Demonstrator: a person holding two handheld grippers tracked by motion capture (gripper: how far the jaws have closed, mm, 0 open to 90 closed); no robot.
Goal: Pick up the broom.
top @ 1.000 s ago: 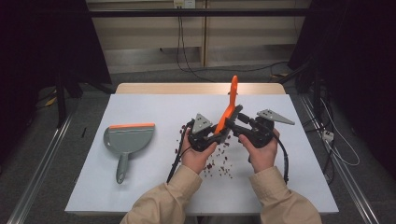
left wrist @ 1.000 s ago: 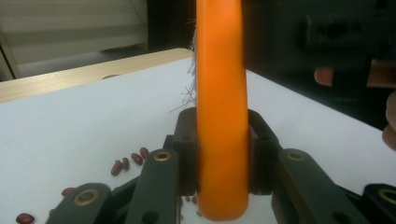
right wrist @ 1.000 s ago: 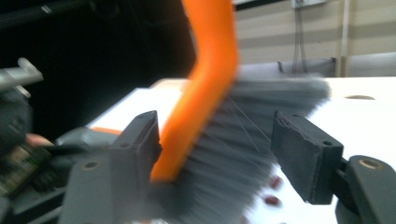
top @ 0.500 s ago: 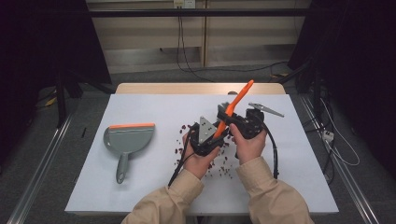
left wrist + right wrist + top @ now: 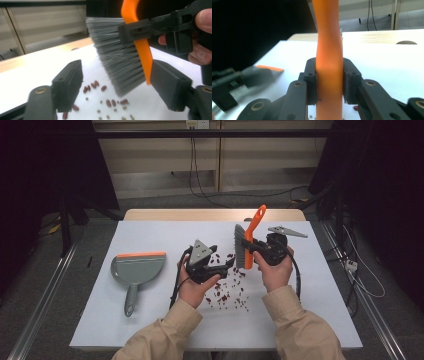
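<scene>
The right gripper (image 5: 248, 246) clamps the brush (image 5: 245, 242), the left gripper (image 5: 226, 265) has just opened, empty — beans (image 5: 227, 292) at centre unswept, dustpan (image 5: 136, 270) at left untouched.

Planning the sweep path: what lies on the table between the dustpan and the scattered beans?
Bare white table in the high view, apart from the left hand, whose tongs stand open; dustpan, beans.

Orange-handled grey brush (image 5: 248, 240), upright above beans (image 5: 227, 296)
</scene>
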